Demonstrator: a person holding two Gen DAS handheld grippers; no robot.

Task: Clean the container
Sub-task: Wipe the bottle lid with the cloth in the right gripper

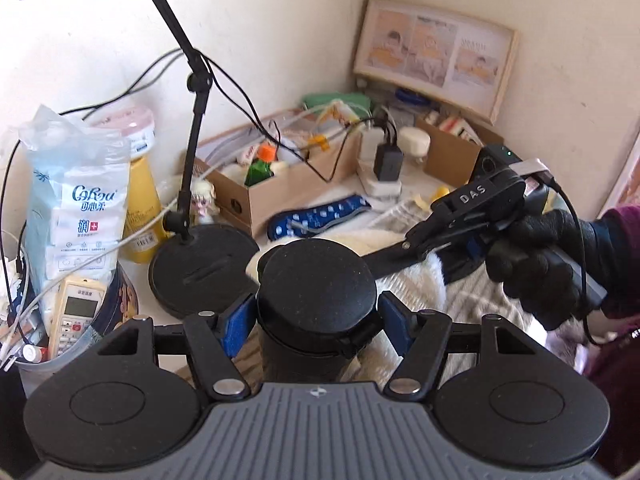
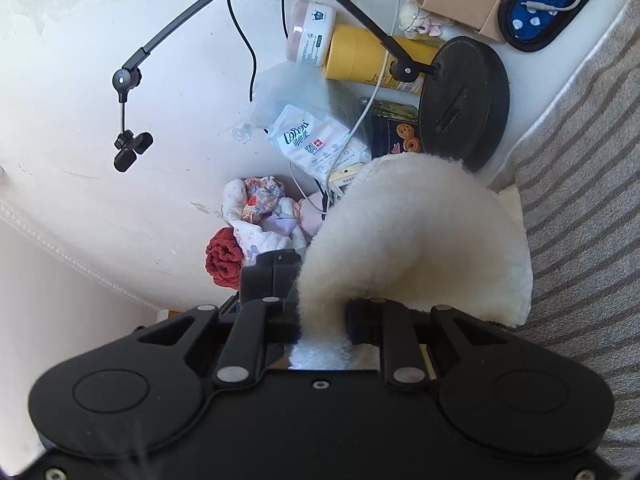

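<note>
A black cylindrical container with a round lid stands upright between the blue pads of my left gripper, which is shut on its body. In the left wrist view my right gripper comes in from the right in a black-gloved hand, its tips close beside the lid. It is shut on a white fluffy cloth. In the right wrist view the cloth bulges out ahead of the right gripper, pinched between its fingers and hiding what lies behind it.
A black stand with a round base rises just left of the container. Behind it are a cardboard box of odds and ends, a power strip and a blue dotted pad. A tissue pack and yellow bottle stand left. A striped blanket lies underneath.
</note>
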